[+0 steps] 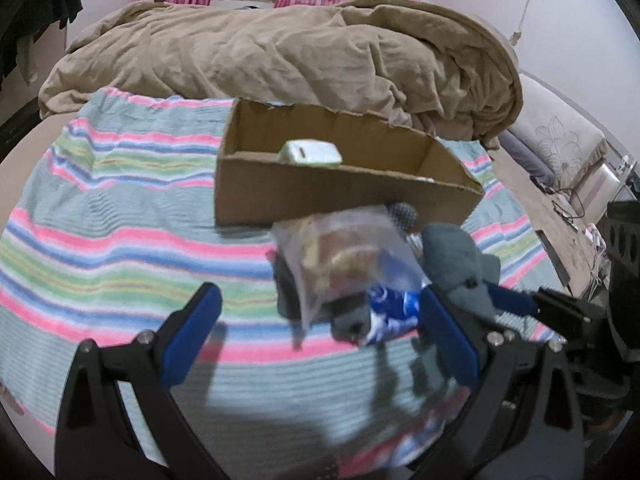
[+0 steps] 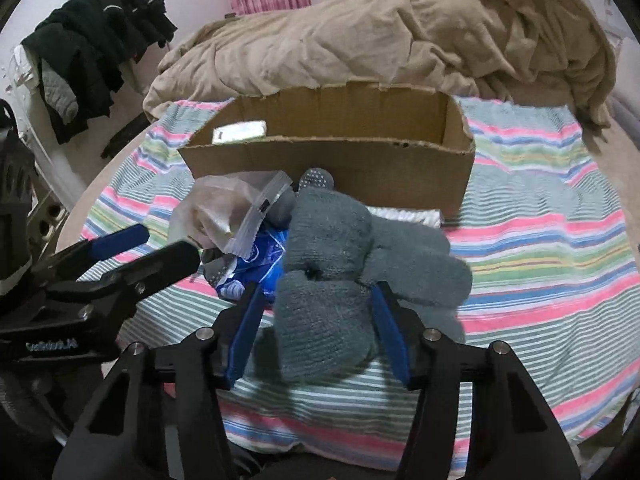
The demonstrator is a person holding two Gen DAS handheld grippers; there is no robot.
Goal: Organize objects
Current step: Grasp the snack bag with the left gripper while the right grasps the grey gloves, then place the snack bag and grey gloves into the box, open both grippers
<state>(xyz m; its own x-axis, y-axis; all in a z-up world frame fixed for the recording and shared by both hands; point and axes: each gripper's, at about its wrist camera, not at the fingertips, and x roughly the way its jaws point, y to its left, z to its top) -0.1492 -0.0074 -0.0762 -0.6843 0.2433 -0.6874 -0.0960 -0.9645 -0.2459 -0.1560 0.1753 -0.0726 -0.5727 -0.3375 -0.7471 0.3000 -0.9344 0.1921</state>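
A grey sock [image 2: 328, 280] is clenched in the right gripper [image 2: 320, 320]; the left gripper [image 1: 320, 336] is spread wide. Next, lifting into the cardboard box [image 2: 332, 160] seems required.

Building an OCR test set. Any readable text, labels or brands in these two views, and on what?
Lettering on the left gripper body, seen in the right wrist view: appears mirrored and blurred, not readable.
White print on the blue packet: too blurred and crumpled to read.
White item in the cardboard box: a small dark mark, no legible text.
Clear plastic bag: blurred by motion, nothing readable.
Nothing else carries text.
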